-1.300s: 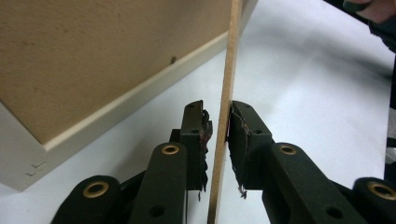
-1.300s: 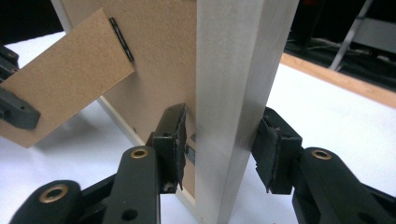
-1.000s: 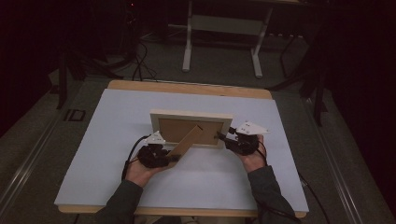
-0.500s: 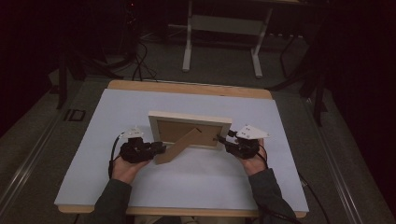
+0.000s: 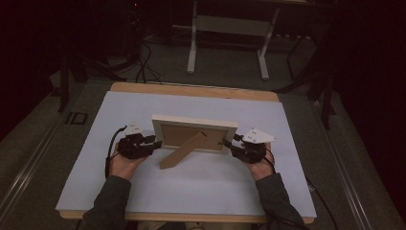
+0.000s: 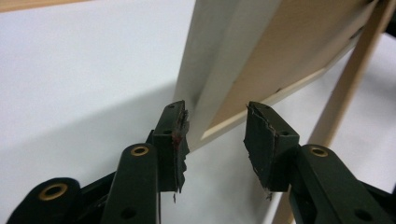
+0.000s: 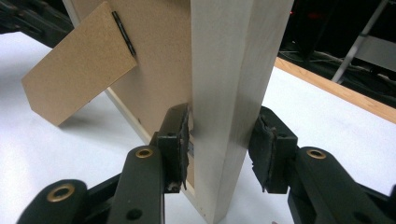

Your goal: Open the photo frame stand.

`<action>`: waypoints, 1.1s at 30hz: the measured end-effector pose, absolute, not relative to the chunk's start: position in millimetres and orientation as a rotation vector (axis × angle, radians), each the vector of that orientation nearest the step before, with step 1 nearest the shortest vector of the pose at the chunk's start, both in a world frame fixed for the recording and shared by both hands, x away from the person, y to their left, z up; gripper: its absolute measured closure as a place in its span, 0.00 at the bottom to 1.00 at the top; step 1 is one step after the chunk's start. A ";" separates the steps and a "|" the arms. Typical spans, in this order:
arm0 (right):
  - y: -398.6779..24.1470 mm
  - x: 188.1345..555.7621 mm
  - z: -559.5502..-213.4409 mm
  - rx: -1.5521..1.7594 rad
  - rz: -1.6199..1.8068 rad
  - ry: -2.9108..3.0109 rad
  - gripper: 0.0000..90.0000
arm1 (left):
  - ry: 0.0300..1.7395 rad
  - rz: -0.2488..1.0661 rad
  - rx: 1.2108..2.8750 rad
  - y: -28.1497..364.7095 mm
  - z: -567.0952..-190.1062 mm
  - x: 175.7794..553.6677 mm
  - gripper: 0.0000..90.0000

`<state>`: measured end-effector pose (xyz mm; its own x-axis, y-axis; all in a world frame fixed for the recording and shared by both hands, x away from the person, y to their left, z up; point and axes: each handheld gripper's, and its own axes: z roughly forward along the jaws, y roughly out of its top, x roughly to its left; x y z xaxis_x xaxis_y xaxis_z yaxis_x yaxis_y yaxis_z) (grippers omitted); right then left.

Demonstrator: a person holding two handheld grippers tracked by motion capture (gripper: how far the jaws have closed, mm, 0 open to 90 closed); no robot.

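The left tool [image 5: 152, 142] has just been opening; its jaws stand apart around the left edge of the picture frame [image 5: 194, 135], which stands upright mid-tabletop [image 5: 201, 184] (its back prop [image 5: 183, 151] angled toward the person). The right tool [image 5: 229, 143] clamps the frame's right edge.

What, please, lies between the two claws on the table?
In the high view, the picture frame stands between the left claw and the right claw, its back and prop stand facing the person.
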<state>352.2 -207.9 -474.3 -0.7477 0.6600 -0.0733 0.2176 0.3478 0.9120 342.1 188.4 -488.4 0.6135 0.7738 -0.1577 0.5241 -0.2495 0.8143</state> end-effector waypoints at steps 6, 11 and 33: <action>-208.0 352.4 -473.3 0.741 1.363 2.191 0.67 | 1.017 0.390 1.944 182.2 -486.6 352.4 0.64; -206.9 351.1 -472.2 0.703 1.322 2.196 0.69 | 1.000 0.402 1.965 179.9 -483.2 358.7 0.63; -197.7 360.9 -472.4 0.632 1.176 2.153 0.69 | 1.037 0.557 1.989 167.1 -481.3 371.3 0.63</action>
